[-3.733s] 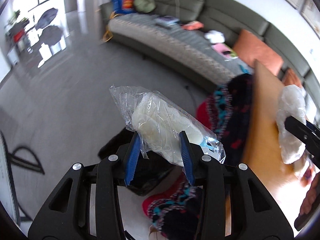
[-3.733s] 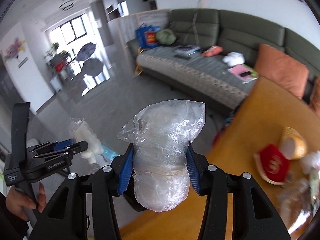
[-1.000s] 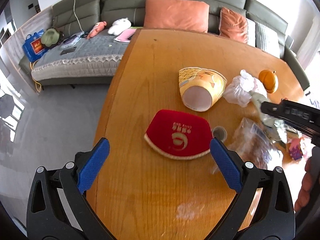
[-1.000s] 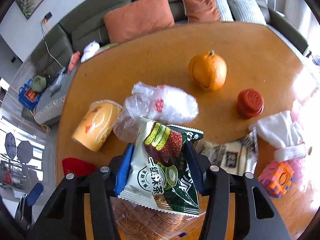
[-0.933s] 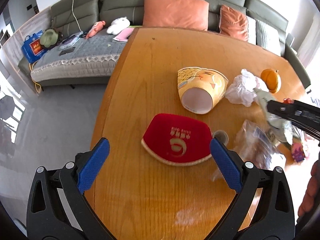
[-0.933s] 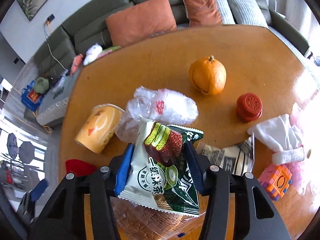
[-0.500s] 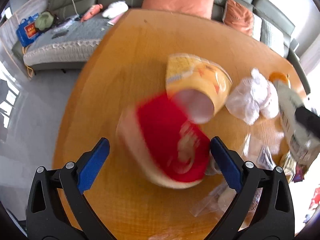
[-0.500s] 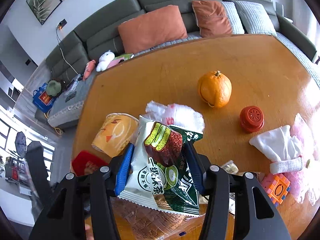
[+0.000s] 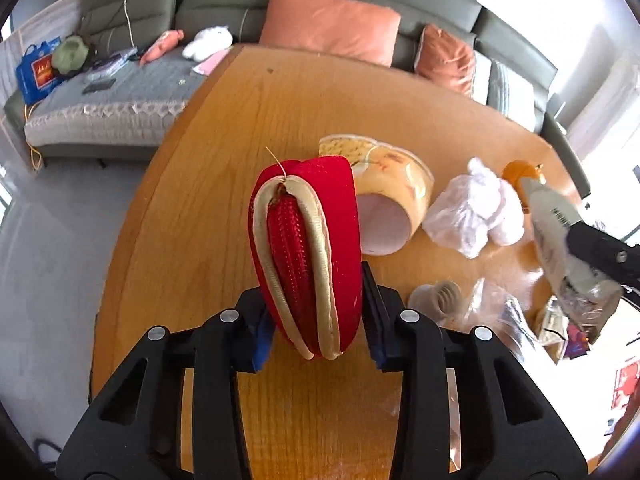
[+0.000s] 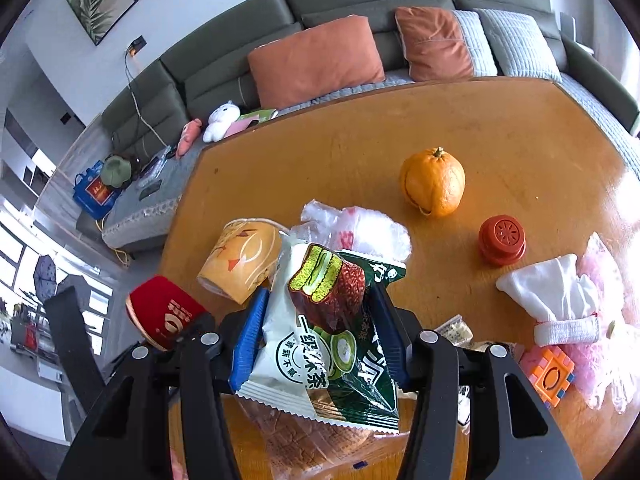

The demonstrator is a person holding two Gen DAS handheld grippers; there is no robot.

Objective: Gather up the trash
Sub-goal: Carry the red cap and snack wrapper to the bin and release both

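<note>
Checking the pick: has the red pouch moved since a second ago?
Yes. The red pouch lay flat before the paper cup; the left gripper, just closed, squeezes it on edge.

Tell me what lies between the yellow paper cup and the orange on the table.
A crumpled clear plastic bag lies between the yellow paper cup and the orange, seen in the right wrist view.

A polished wooden table (image 10: 500,128) with a glossy sheen carries a paper cup (image 10: 240,258) with a shiny printed wall, crinkled clear plastic bags (image 9: 472,212) and a dimpled orange (image 10: 434,182). A red cloth pouch (image 9: 308,256) with woven mesh and cream piping looks matt; the snack wrapper (image 10: 320,336) is slick printed film. A red ribbed plastic cap (image 10: 502,240) sits near white knitted cloth (image 10: 556,296).
</note>
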